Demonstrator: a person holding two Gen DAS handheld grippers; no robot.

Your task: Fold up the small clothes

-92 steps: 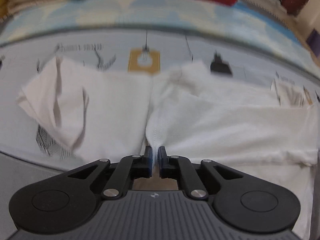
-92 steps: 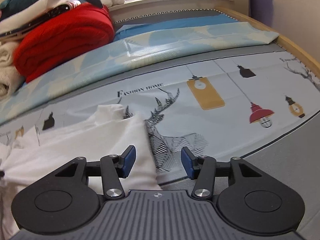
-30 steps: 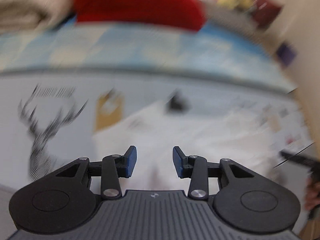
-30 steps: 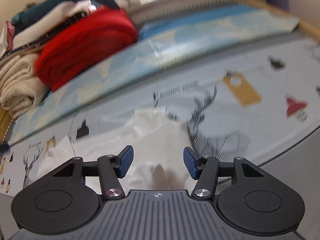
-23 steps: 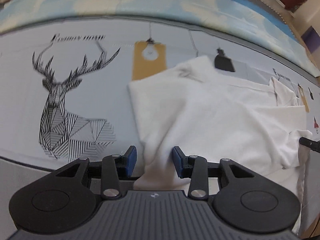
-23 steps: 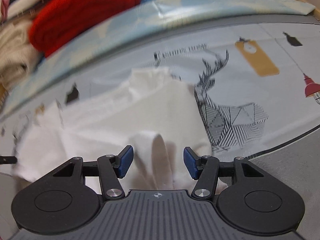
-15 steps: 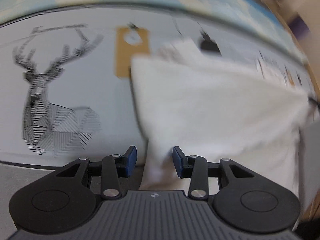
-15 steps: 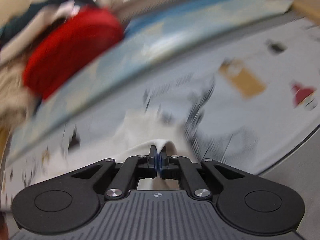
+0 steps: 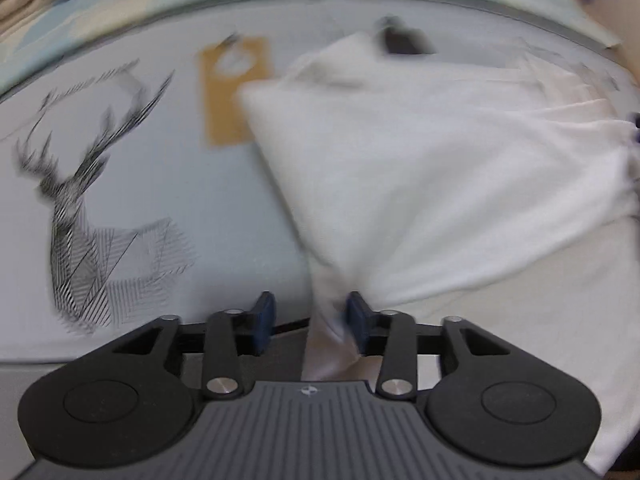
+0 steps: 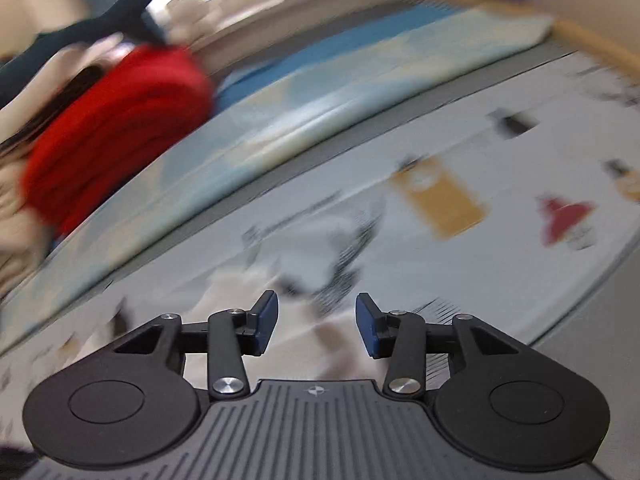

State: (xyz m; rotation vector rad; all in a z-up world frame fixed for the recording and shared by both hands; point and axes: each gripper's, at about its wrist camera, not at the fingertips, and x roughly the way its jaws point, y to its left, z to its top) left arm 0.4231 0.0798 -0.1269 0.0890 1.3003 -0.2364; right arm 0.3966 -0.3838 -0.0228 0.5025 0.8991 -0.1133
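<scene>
Lying on the printed sheet just right of its deer drawing, the white garment has a bunched corner between the spread fingers of the left gripper, ungrasped. The right gripper gapes too, holding nothing, the cloth blurred beneath it.

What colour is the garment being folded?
White, plain with no print; the garment shows best in the left wrist view.
</scene>
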